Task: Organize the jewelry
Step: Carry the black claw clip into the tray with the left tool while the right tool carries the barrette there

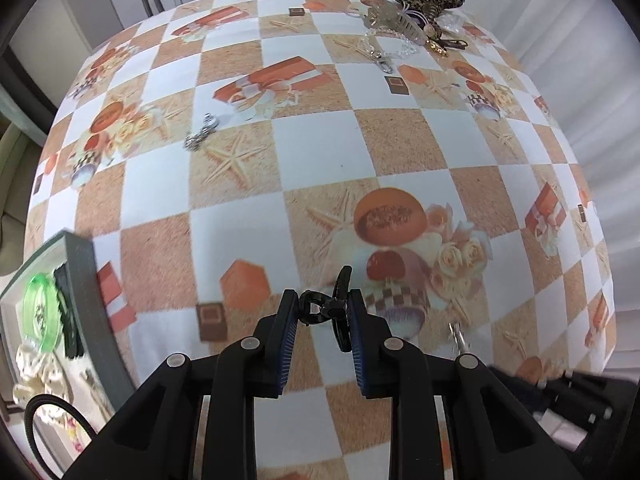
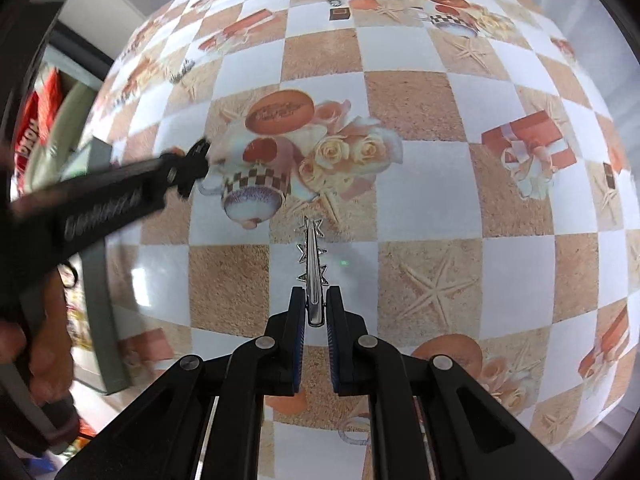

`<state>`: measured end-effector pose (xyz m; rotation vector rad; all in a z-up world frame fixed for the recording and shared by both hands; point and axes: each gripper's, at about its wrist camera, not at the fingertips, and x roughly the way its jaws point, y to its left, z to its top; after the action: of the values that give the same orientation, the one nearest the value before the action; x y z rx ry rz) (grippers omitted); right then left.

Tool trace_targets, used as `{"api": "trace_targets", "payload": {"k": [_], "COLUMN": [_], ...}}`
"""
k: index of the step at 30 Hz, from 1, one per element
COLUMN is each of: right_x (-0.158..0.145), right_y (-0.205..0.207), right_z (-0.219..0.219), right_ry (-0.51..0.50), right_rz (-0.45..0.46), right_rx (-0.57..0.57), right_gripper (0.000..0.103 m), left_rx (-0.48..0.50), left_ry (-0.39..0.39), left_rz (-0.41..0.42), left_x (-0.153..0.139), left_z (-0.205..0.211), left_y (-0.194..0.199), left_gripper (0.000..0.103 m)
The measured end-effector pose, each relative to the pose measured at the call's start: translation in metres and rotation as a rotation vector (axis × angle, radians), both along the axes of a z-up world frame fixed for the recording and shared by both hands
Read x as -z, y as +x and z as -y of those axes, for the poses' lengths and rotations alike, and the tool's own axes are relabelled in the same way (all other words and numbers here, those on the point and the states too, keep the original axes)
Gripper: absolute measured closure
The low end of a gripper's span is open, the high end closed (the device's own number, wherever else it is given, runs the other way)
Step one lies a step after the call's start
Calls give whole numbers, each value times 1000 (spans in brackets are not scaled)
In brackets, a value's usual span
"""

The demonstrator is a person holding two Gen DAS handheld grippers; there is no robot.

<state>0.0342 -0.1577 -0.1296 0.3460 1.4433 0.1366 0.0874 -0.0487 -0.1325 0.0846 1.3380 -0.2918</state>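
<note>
Left gripper (image 1: 322, 312) clamps black clip (image 1: 328, 310); right gripper (image 2: 316, 312) silver clip (image 2: 313, 272).

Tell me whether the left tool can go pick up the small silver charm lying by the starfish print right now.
Probably not yet. The left tool is already shut on a small black plastic hair claw, so it has no free grip. The path across the checkered tablecloth to the small silver charm looks unobstructed otherwise.

We see the bench (image 1: 320, 152) cloth checked white and sandy tan with orange boxes, a black hair claw (image 1: 326, 308), a silver starred clip (image 2: 312, 268), a grey-rimmed tray (image 1: 86, 280), and a green bangle (image 1: 40, 312).
</note>
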Motion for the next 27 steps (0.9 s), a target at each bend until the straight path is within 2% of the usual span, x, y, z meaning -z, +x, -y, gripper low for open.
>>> {"api": "trace_targets", "payload": {"k": [8, 17, 27], "right_x": [-18, -28, -56], "right_y": [0, -9, -3], "right_z": [22, 11, -1], "right_ry": [67, 70, 66], "right_rz": [-5, -21, 15], "right_rx": [23, 17, -15], "right_gripper": [92, 92, 92], "left_rx": [-49, -92, -141], "left_ry": [0, -10, -10], "left_rz": [6, 21, 38], "left_x": [-17, -36, -50], "left_z": [-18, -42, -69], "left_y": [-25, -51, -68], "left_gripper": [73, 73, 73]}}
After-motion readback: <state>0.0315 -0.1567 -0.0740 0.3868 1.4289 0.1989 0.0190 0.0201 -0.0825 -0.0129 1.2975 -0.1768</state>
